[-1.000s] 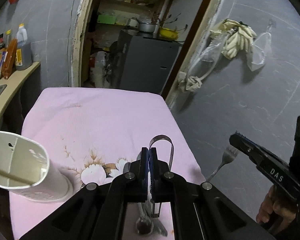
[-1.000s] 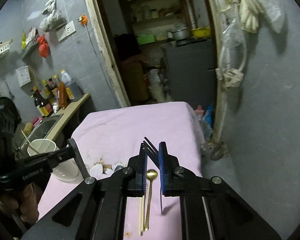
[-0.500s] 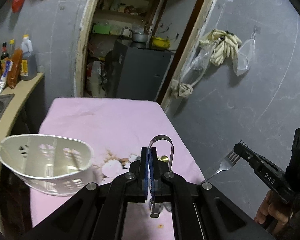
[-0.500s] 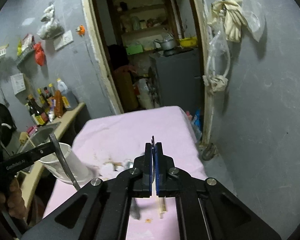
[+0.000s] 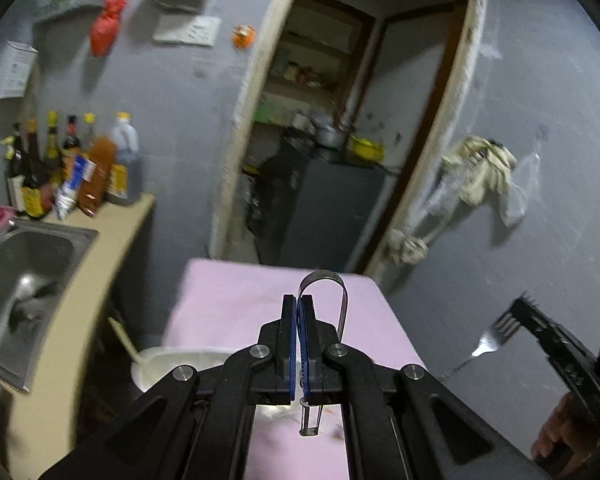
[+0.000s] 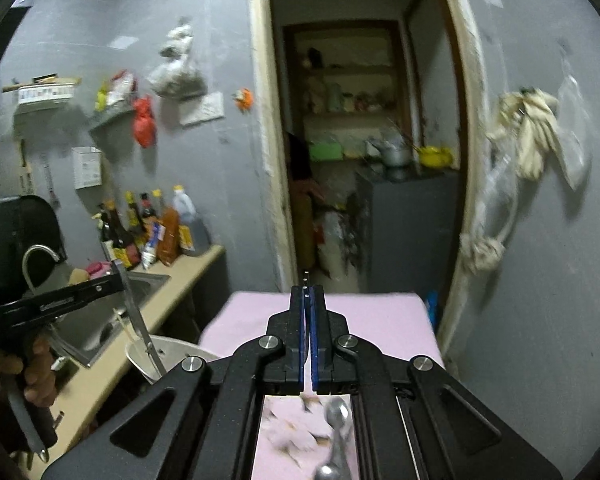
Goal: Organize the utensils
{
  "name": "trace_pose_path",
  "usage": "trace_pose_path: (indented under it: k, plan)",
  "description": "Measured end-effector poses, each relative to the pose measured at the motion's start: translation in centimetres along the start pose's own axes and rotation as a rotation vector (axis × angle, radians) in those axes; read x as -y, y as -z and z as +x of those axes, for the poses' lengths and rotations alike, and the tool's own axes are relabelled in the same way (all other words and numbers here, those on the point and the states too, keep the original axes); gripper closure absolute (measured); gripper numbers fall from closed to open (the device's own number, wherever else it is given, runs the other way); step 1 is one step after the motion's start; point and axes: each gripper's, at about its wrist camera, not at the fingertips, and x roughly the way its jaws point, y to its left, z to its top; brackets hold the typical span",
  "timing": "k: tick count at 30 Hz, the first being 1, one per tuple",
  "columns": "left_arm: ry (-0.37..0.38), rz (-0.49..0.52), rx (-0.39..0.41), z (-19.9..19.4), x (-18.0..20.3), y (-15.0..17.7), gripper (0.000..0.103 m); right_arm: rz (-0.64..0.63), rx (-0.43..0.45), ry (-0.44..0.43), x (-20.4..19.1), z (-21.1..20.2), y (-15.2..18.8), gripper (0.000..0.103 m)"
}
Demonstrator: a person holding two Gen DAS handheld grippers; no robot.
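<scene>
My left gripper [image 5: 299, 300] is shut on a pair of metal tongs [image 5: 342, 304]; their loop stands above the pads and the legs hang below. It hovers over the near end of the pink-clothed table [image 5: 236, 308]. A white utensil holder [image 5: 168, 360] with a chopstick [image 5: 122, 338] in it stands at the table's left edge. My right gripper [image 6: 309, 290] is shut on a fork [image 6: 307, 276], seen edge-on. From the left wrist view the fork [image 5: 496, 334] slants down-left from the right gripper [image 5: 520, 308]. The right wrist view shows the left gripper [image 6: 116, 276] with the tongs [image 6: 138, 320] above the holder [image 6: 160, 354].
A spoon [image 6: 336, 412] lies on the cloth under my right gripper. A counter with a steel sink [image 5: 32, 264] and several sauce bottles [image 5: 80, 168] runs along the left. Beyond the table, a doorway [image 6: 360, 160] opens onto a dark cabinet and shelves. A grey wall closes the right side.
Both grippers have risen and drawn back from the table, each carrying its utensil. The right jaws closed tight on the fork. The holder now sits lower in both views.
</scene>
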Motion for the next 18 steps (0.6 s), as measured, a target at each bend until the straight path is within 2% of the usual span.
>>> trace_pose_path:
  k: [10, 18]
  plan:
    - [-0.132, -0.084, 0.069, 0.5, -7.6, -2.7, 0.101, -0.1, 0.039, -0.036, -6.4, 3.2, -2.5, 0.101]
    - [-0.194, -0.092, 0.051, 2.2, -9.8, -1.2, 0.101, -0.195, -0.015, -0.012, -9.2, 6.6, -1.8, 0.101]
